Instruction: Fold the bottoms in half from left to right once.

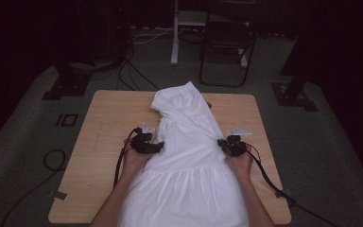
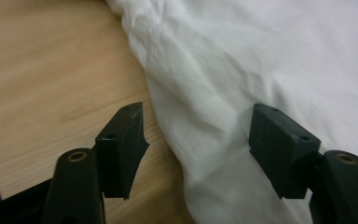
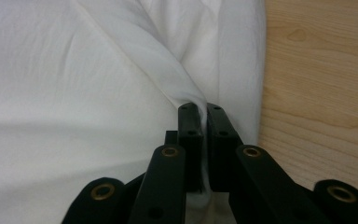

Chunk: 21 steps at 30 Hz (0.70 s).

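Left claw point(image 2: 198, 126) gapes wide over the dress point(image 1: 189, 156) edge on the bench point(image 1: 99, 123); right claw point(image 3: 204, 116) pinches the dress's other edge.

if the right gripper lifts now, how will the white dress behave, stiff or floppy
Probably floppy: the white dress lies creased and gathered on the table, so it should sag from the right gripper, which is pinching a fold. It looks thin and likely light. The left gripper is open, so that side would probably trail.

Two bare forearms reaching in from the bottom edge, left hand point(image 1: 134, 160) holding the black two-jaw left gripper point(image 2: 198, 140) with jaws spread wide apart, right hand point(image 1: 241, 163) holding the black two-jaw right gripper point(image 3: 204, 112), jaws pressed together on a pinched fold of white fabric garment point(image 3: 74, 79)
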Tool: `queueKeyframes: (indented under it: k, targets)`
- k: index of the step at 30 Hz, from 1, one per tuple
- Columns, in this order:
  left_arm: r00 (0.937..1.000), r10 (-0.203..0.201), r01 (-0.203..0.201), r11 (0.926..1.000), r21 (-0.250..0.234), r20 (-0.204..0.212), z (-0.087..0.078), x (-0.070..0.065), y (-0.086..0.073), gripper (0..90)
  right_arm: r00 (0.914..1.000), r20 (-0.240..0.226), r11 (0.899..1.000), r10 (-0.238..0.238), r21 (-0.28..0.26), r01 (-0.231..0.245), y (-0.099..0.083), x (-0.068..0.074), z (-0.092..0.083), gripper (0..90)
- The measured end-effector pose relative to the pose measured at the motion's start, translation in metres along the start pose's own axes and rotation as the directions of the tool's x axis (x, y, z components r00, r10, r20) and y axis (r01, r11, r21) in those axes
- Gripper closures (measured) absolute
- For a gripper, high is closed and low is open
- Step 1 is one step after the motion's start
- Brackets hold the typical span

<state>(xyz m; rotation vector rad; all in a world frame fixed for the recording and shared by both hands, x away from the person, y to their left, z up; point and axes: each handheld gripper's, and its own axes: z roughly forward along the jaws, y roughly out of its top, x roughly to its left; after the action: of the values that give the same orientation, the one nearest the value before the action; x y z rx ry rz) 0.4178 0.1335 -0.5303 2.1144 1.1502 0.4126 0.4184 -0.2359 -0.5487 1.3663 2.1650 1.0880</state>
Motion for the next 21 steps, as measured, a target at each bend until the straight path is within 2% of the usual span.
queueKeyframes:
  k: [1, 2, 3, 4, 5, 7, 11, 17, 20, 21]
  targets:
    - [0.9999, 0.014, -0.014, 0.9996, 0.023, -0.008, 0.003, 0.001, -0.003, 55.6, 1.0, -0.002, 1.0, 0.006, 0.002, -0.006, 0.0, 0.0, 0.0, 86.7]
    - [0.9998, -0.005, 0.005, 1.0, 0.001, 0.019, 0.002, 0.003, -0.006, 69.1, 1.0, -0.003, 1.0, 0.007, 0.002, -0.007, 0.0, 0.0, -0.001, 87.5]
    - [0.9995, -0.015, 0.015, 0.9999, -0.006, 0.027, 0.0, 0.004, -0.009, 80.0, 0.9999, -0.004, 1.0, 0.009, 0.002, -0.009, -0.001, 0.0, -0.001, 88.2]
    - [0.9999, -0.008, 0.008, 0.9999, -0.007, 0.012, -0.002, 0.003, -0.011, 84.1, 0.9999, -0.008, 1.0, 0.013, 0.001, -0.013, -0.002, 0.001, -0.002, 88.5]
    - [1.0, 0.001, -0.001, 1.0, -0.008, 0.003, -0.005, 0.003, -0.014, 85.7, 0.9997, -0.014, 1.0, 0.019, 0.003, -0.019, -0.003, 0.002, -0.003, 88.7]
    - [0.9999, 0.001, 0.0, 0.9999, -0.016, 0.012, -0.011, 0.003, -0.022, 86.2, 0.9994, -0.027, 1.0, 0.021, 0.01, -0.021, -0.005, 0.003, -0.006, 88.7]
    - [0.9992, -0.018, 0.019, 0.9994, -0.029, 0.035, -0.025, 0.002, -0.039, 86.1, 0.9987, -0.049, 0.999, -0.015, 0.028, 0.016, -0.015, 0.013, -0.019, 88.8]
    - [0.9975, -0.027, 0.029, 0.9989, -0.035, 0.065, -0.048, -0.017, -0.066, 86.2, 0.9943, -0.1, 0.999, -0.037, 0.032, 0.04, -0.04, 0.031, -0.045, 88.8]
    - [0.9981, 0.007, -0.006, 0.9997, -0.023, 0.062, -0.056, -0.029, -0.073, 86.2, 0.9926, -0.117, 0.998, -0.031, 0.043, 0.036, -0.051, 0.038, -0.058, 88.9]
    - [0.9981, 0.007, -0.006, 0.9997, -0.023, 0.062, -0.056, -0.029, -0.073, 86.1, 0.9926, -0.117, 0.998, -0.031, 0.043, 0.036, -0.051, 0.038, -0.058, 88.9]
